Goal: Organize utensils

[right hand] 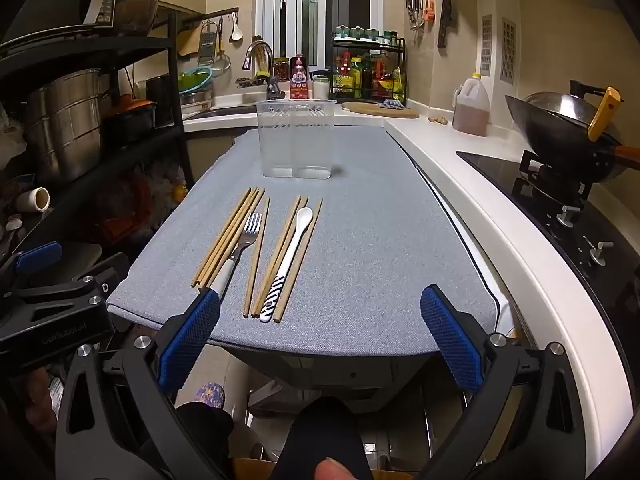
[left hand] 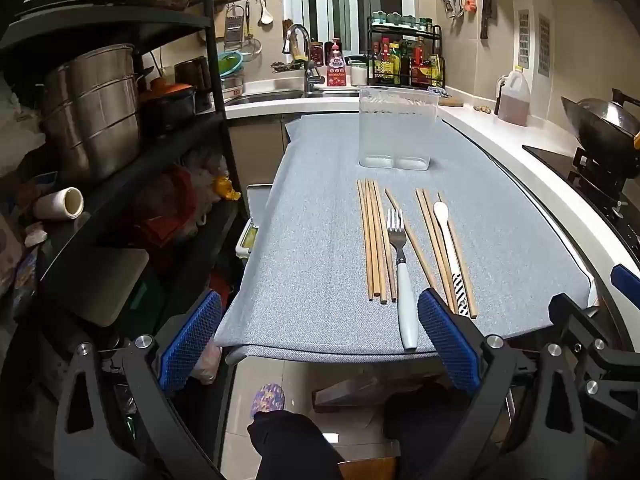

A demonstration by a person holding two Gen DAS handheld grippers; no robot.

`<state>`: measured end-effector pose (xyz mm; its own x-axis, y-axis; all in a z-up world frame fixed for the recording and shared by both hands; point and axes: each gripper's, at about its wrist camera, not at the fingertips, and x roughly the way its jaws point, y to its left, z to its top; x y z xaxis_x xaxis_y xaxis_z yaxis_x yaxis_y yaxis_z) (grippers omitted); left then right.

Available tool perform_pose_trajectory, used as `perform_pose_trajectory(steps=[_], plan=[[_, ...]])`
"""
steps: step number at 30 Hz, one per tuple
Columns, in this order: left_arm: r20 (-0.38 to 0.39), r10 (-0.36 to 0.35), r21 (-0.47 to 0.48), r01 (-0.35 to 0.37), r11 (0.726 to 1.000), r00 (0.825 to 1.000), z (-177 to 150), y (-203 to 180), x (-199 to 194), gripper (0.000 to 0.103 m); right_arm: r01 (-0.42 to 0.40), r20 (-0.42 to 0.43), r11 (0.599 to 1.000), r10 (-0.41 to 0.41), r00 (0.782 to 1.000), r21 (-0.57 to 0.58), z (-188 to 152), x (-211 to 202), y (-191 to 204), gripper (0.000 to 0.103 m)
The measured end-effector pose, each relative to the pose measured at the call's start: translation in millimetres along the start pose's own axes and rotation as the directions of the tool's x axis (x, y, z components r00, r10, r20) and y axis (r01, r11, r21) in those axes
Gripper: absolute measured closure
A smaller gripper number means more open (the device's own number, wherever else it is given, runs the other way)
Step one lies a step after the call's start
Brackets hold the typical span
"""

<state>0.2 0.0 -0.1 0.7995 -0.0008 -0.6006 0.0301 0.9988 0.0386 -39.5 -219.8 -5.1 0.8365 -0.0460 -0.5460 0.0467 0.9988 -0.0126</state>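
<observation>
Judging from the layout, sorting had not begun. The clear two-compartment holder [right hand: 295, 144] stood empty, as far as its frosted walls showed, at the far end of the grey mat [right hand: 380, 248]. All utensils lay flat on the mat nearer the person: a bundle of wooden chopsticks [right hand: 224, 236], a white-handled fork [right hand: 240, 246], one single chopstick [right hand: 256, 256], and a white spoon [right hand: 286, 262] lying among further chopsticks [right hand: 304, 256]. The left gripper [left hand: 320, 340] and right gripper [right hand: 320, 332] both hovered at the mat's near edge, jaws spread fully wide, holding nothing. Every utensil remained to be transferred into the holder.
</observation>
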Motion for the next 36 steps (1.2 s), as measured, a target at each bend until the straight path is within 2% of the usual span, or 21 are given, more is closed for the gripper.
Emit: perform_pose_trajectory(steps=[36], plan=[[0.0,0.001,-0.006,-0.001,1.0,1.0,0.5,2.1,1.9,0.008,0.0,-0.01,1.0,0.0,1.0,-0.001,-1.0,0.5,-0.1,0.005]])
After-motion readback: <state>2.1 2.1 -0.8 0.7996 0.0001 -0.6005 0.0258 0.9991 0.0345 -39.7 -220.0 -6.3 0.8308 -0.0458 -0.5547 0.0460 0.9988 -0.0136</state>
